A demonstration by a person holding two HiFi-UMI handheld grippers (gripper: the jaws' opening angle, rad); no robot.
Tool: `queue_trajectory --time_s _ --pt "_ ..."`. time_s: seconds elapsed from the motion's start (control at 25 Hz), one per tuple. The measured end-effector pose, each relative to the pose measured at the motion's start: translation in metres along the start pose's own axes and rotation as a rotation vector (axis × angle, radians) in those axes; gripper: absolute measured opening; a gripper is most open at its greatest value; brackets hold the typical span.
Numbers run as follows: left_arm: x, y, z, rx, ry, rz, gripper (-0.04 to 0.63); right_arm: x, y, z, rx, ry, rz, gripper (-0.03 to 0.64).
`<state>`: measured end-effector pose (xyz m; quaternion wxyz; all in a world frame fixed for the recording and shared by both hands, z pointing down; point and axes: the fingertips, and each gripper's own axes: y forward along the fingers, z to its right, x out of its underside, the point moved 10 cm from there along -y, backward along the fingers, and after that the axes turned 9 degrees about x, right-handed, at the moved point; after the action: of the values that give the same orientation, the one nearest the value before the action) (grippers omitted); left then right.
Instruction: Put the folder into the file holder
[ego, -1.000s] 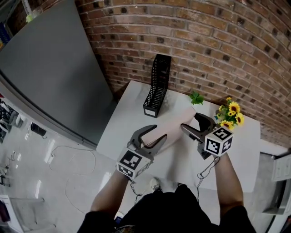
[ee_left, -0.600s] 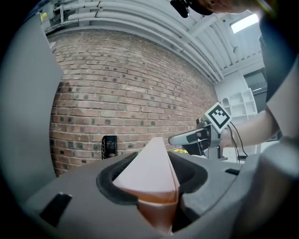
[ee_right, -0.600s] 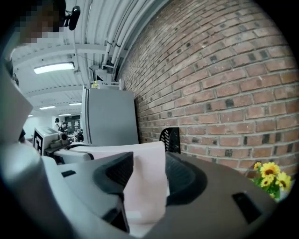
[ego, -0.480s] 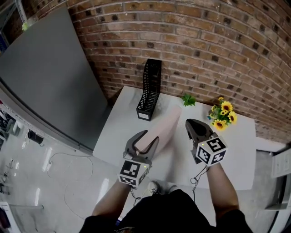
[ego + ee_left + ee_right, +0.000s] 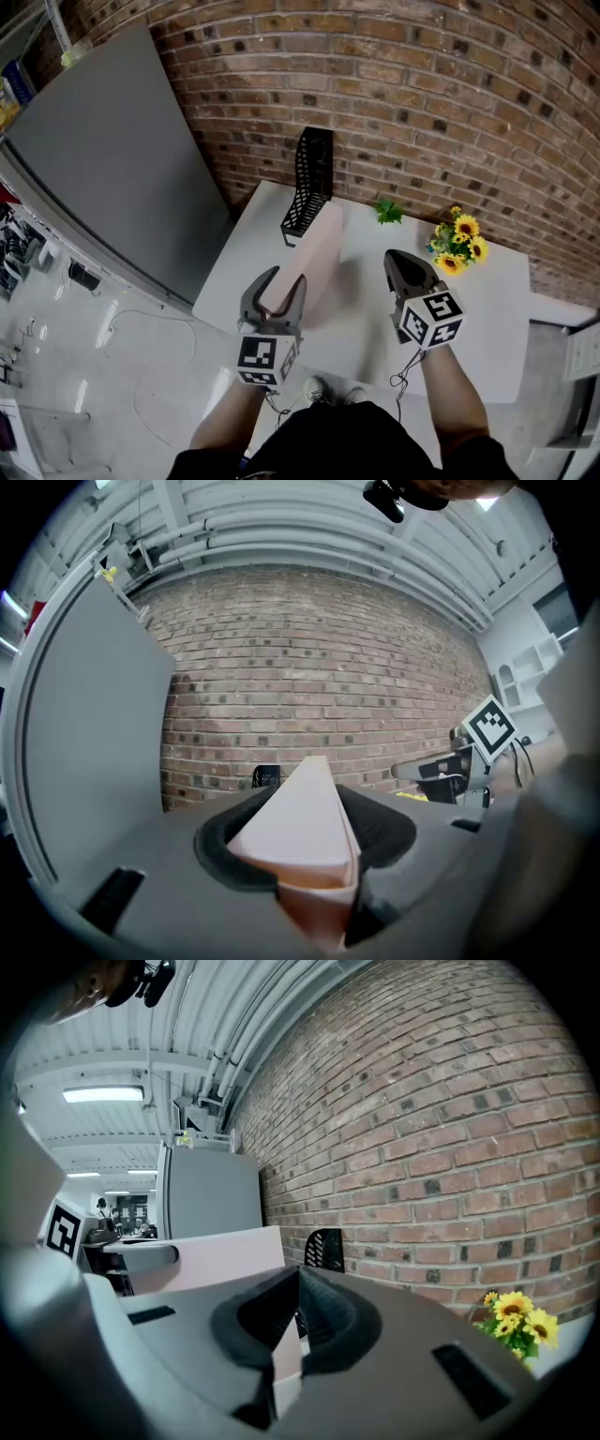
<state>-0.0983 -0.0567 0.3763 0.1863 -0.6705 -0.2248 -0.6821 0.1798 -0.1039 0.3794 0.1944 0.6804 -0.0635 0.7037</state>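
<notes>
the left gripper (image 5: 284, 281) had its jaws pinched on the near end of the pink folder (image 5: 314, 246), one pad on each face. in the left gripper view the folder (image 5: 300, 817) filled the gap of that gripper (image 5: 305, 841) and ran away from the camera like a narrow ridge, its folded edge upward. from the head view the folder stood on edge above the white table (image 5: 497, 309), angled away from the person toward the back left corner. there the black mesh file holder (image 5: 314, 178) stood upright against the brick wall (image 5: 422, 94), its low open front facing the person. the far end of the folder lay just at that low front. whether it touched the holder, or had entered it at all, could not be told.

the right gripper (image 5: 405, 270) hung over the table to the right of the folder, apart from it. its jaws were pressed together with nothing between them. the right gripper view showed that gripper (image 5: 292, 1307) closed to a thin seam, with the folder (image 5: 216, 1260) and the file holder (image 5: 324, 1249) beyond it.

a bunch of sunflowers (image 5: 459, 242) and a small green plant (image 5: 386, 211) sat near the wall on the right part of the table. a large grey panel (image 5: 103, 159) leaned at the left.
</notes>
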Motion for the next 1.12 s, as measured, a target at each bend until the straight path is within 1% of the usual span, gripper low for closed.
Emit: queue_trajectory --time_s 0.16,0.32,0.56,0.76,1.0,1.12 --pt "-0.013 -0.009 0.010 -0.061 -0.004 0.018 0.189 -0.003 -0.008 0.007 -0.044 0.019 0.006 0.003" --pt "-0.027 -0.014 0.021 -0.131 0.009 0.017 0.189 -0.008 -0.014 0.014 -0.080 0.013 0.019 0.003" --pt "-0.046 -0.021 0.036 -0.201 0.051 0.035 0.189 -0.005 -0.024 0.021 -0.128 0.026 0.020 0.003" --pt "-0.056 -0.026 0.038 -0.233 0.070 0.051 0.189 -0.006 -0.027 0.021 -0.149 0.034 0.025 0.003" --pt "-0.067 -0.023 0.030 -0.240 0.055 0.062 0.189 -0.009 -0.025 0.021 -0.154 0.027 0.023 0.003" --pt "-0.076 -0.016 0.019 -0.246 0.084 0.097 0.189 -0.010 -0.019 0.023 -0.146 0.033 0.027 0.003"
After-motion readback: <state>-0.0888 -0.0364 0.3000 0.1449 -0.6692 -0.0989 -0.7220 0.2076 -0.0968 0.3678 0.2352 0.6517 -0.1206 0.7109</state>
